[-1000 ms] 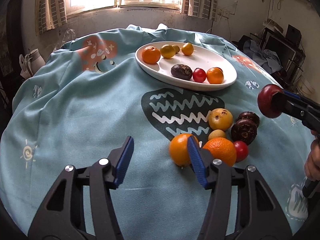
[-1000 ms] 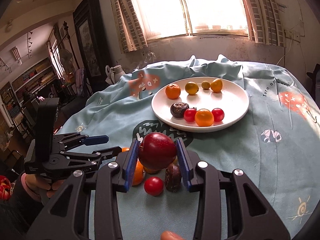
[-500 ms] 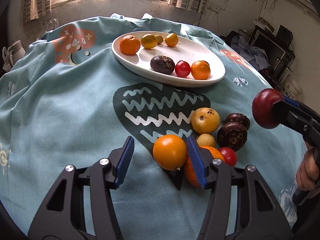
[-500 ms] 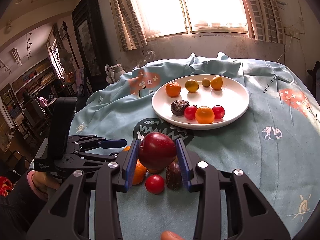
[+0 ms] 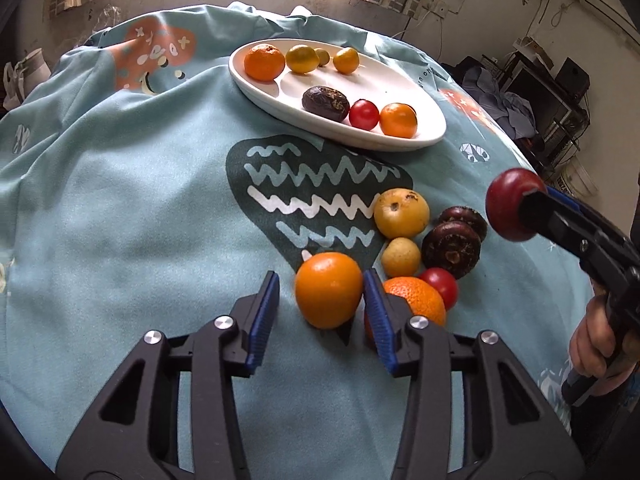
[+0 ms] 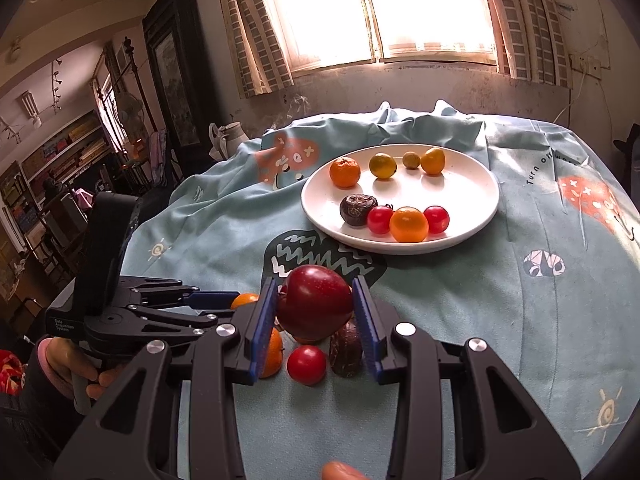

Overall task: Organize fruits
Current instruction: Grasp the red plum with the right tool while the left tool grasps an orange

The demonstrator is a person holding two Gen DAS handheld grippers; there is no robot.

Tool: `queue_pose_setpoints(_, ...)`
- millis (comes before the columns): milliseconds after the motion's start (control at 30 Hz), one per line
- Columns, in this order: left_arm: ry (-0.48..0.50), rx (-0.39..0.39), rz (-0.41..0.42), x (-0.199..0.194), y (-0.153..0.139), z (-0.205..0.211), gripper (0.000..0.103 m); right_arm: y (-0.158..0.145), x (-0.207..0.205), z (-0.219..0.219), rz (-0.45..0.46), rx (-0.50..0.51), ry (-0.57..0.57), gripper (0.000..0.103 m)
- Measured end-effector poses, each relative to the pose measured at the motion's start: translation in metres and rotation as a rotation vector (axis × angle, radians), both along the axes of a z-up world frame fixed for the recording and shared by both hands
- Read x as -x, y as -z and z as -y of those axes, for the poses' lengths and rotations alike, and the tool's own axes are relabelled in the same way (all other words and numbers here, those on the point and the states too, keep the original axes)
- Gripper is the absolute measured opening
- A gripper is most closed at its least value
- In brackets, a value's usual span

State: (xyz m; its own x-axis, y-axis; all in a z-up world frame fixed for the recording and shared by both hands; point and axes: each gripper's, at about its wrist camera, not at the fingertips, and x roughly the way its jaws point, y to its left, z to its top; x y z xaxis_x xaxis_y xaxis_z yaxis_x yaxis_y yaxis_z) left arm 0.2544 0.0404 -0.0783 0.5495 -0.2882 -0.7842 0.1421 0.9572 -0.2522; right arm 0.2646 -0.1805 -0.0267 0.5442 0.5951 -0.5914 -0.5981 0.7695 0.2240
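My left gripper [image 5: 320, 300] is open around a round orange [image 5: 329, 289] on the blue cloth; the right pad touches it, the left pad stands off. My right gripper [image 6: 315, 309] is shut on a dark red apple [image 6: 315, 302] and holds it above the loose fruit; it also shows in the left wrist view [image 5: 512, 205]. Loose fruit lie beside the orange: a mandarin [image 5: 416, 300], a cherry tomato [image 5: 443, 282], two dark passion fruits [image 5: 451, 249], a yellow fruit [image 5: 401, 213]. The white plate [image 6: 472, 208] holds several fruits.
The table wears a light blue patterned cloth [image 5: 120, 208] that bunches at the far edge. A white jug [image 6: 234, 136] stands beyond the table at the left. Shelves and a dark cabinet [image 6: 176, 64] line the room's left side.
My left gripper has moved right and forward so that the orange now lies between its fingers. The right gripper keeps the apple and has hardly moved.
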Motion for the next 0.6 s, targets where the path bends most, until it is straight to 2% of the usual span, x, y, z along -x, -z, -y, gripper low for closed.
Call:
queue_pose_setpoints(167,0.028,-0.093,0.039,-0.004,-0.001,0.011,0.045,0.0,0.0,0.0,-0.003,-0.002,-0.001,0.039)
queue_pose_setpoints(233,0.03,-0.072,0.013,-0.016,0.001,0.01,0.045,0.0,0.0,-0.001,-0.002,0.002,-0.003,0.039)
queue_pose_setpoints(300,0.019,-0.008,-0.032,-0.027,0.005,0.005,0.045,0.001,0.0,-0.001,-0.003,0.005,-0.003,0.039)
queue_pose_setpoints(433,0.009,-0.035,-0.029,-0.023,0.004,0.009,0.045,0.001,0.0,0.0,-0.005,0.003,-0.003,0.039)
queue_pose_setpoints(467,0.006,-0.033,-0.03,-0.018,0.004,0.008,0.043,0.0,0.0,0.0,-0.004,0.003,-0.003,0.039)
queue_pose_setpoints(500,0.01,-0.02,-0.028,-0.012,0.003,0.006,0.037,0.0,0.001,0.0,-0.003,0.003,-0.003,0.039)
queue_pose_setpoints(600,0.004,-0.035,-0.002,0.006,0.002,0.006,0.036,-0.001,0.002,0.0,0.0,-0.002,-0.01,0.039)
